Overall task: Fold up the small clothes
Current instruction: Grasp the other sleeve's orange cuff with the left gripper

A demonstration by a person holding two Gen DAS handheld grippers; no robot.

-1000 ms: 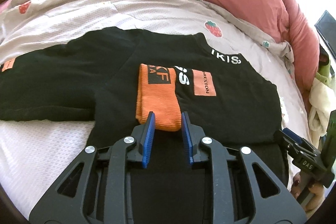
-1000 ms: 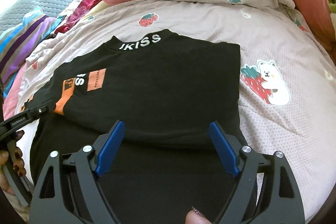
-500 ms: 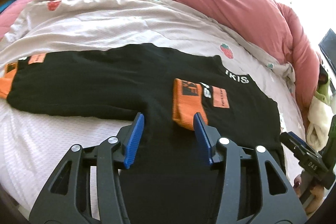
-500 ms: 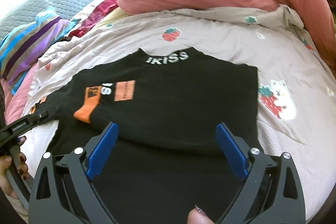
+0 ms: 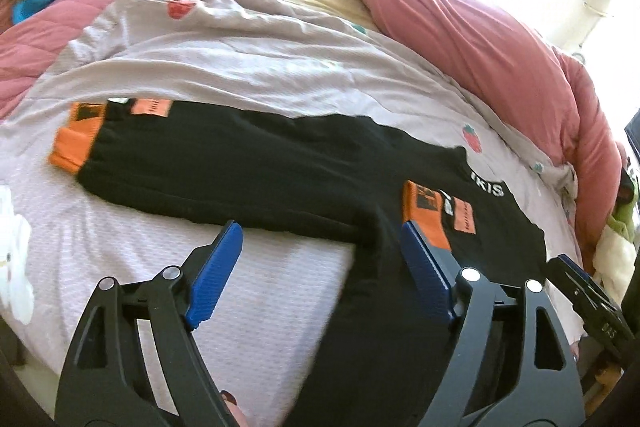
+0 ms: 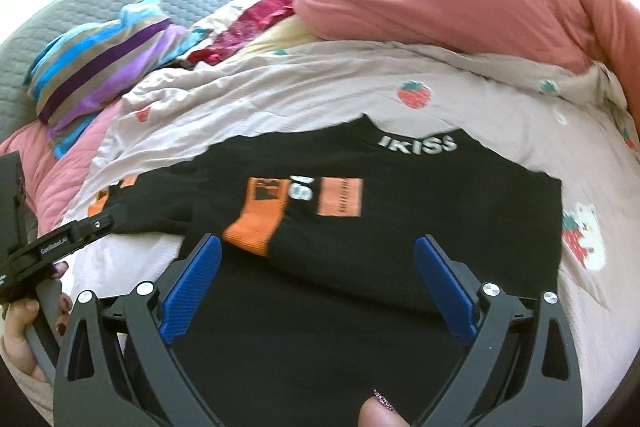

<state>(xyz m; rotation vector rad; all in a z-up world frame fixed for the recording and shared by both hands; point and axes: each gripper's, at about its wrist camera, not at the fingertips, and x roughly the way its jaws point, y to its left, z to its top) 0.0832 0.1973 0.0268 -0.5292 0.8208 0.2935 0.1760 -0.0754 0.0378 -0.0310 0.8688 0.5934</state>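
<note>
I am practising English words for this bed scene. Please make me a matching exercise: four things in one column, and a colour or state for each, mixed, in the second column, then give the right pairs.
Things:
1. folded-in sleeve cuff
2. other sleeve
3. left gripper
4. duvet

States or colours:
A. pink, bunched up
B. lies stretched out sideways on the sheet
C. orange, lies on the shirt's chest
D. open, holds nothing

Pairs: 1-C, 2-B, 3-D, 4-A
</note>
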